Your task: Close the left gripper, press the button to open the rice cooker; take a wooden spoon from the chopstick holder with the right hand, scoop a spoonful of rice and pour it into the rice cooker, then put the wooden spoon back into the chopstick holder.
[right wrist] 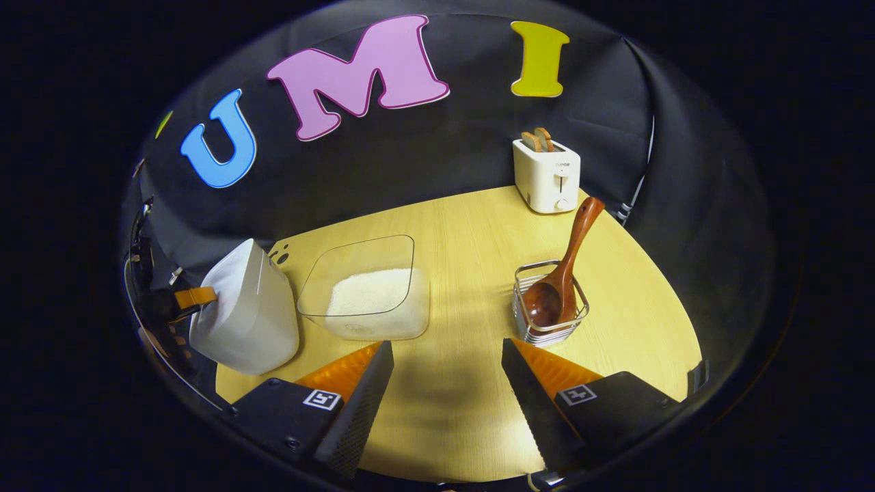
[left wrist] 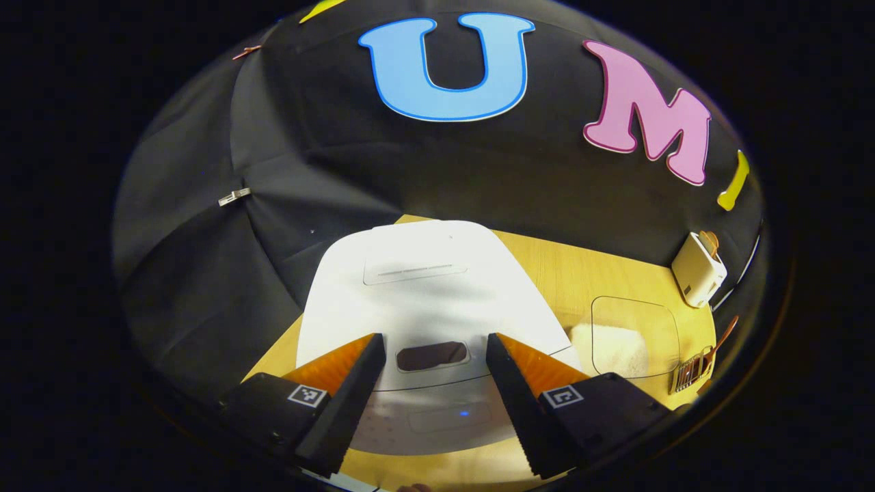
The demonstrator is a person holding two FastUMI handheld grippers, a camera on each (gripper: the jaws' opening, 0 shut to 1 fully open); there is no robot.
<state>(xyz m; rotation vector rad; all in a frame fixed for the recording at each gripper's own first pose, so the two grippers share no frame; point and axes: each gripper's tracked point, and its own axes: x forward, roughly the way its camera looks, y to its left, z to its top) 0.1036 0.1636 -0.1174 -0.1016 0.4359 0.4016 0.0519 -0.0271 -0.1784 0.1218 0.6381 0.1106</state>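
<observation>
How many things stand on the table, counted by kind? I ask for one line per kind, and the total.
Rice cooker: 1
Clear container of rice: 1
Wire chopstick holder: 1
Wooden spoon: 1
Toaster: 1
Total: 5

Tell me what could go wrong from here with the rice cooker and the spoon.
1. The left gripper has its jaws wide open over the closed white rice cooker; pressing like this could straddle the button instead of pushing it.
2. The brown wooden spoon leans tilted in the small wire chopstick holder; pulling it sideways might tip that holder.
</observation>
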